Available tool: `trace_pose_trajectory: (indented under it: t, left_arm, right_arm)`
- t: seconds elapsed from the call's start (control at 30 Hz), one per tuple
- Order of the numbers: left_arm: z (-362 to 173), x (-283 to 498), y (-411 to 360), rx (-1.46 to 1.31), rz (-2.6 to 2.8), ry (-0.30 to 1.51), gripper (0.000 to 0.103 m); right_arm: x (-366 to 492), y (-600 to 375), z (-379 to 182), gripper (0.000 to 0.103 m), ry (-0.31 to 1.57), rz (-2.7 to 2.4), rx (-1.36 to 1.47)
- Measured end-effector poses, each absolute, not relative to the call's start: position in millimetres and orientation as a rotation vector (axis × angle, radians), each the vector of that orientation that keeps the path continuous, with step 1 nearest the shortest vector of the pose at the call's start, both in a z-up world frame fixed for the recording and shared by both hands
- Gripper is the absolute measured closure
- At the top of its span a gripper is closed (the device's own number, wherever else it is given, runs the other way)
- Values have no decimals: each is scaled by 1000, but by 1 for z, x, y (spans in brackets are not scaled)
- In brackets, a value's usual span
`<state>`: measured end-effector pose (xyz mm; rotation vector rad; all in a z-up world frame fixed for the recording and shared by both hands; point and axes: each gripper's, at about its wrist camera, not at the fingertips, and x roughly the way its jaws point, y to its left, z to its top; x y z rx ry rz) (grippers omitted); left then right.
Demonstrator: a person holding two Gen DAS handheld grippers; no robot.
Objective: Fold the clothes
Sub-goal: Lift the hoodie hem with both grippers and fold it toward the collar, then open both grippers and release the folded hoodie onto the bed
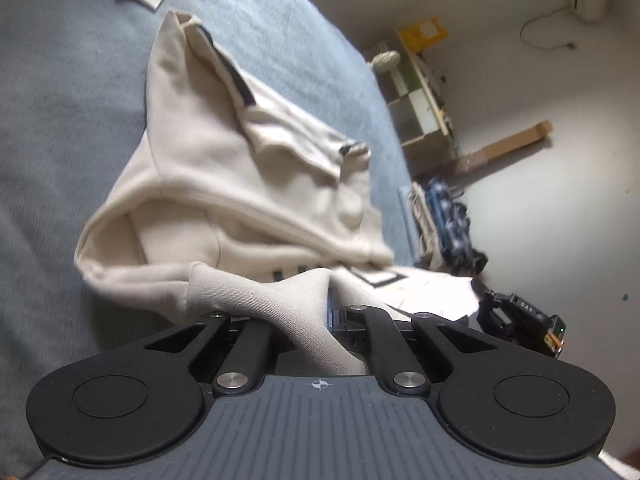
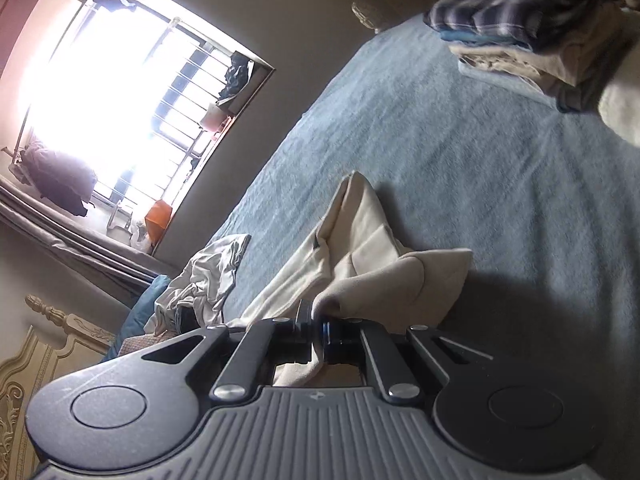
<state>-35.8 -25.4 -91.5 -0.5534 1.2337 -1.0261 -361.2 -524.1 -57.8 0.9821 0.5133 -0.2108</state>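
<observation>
Two claws [image 1: 320,316] [image 2: 318,330] clamped on cream sweatshirt [image 1: 224,168], above blue bedspread [image 1: 60,100]

The letters "DAS" stand in white on a small black device [image 1: 524,314] beside the cream garment [image 1: 240,168].

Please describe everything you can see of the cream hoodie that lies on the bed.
The cream hoodie is a thick, soft sweatshirt fabric with ribbed cuffs or hem and a few dark stripes. It is partly folded, one sleeve laid across the body. Most of it rests on the blue bedspread. The near edge is raised: the left gripper is shut on a ribbed part, and the right gripper is shut on another part of the cloth. Nothing else touches it.
</observation>
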Motion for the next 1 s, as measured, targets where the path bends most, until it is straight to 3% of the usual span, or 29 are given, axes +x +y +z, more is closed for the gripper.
trace_pose_trajectory:
  t: [0.3,0.7,0.73,0.83,0.93,1.0]
  left_arm:
    - [-97,45,-38,-643,-1003,1212,100]
    - [-152,156,-77,-735,-984,1312,99]
    - [-164,165,-79,-779,-985,1346,95]
    - [-196,187,-81,-944,-968,1398,61]
    - [-205,193,-70,-1069,-930,1284,48]
    - [-205,193,-62,-1138,-938,1210,42]
  right_arm:
    - [-258,-549,-35,99,502,-175,903]
    - [-126,-585,-88,99,609,-187,901]
    - [-118,-590,-97,98,621,-192,910]
    - [-96,-609,-135,96,672,-228,974]
    - [-93,-626,-173,79,685,-297,1118]
    - [-104,-633,-182,77,613,-295,1189]
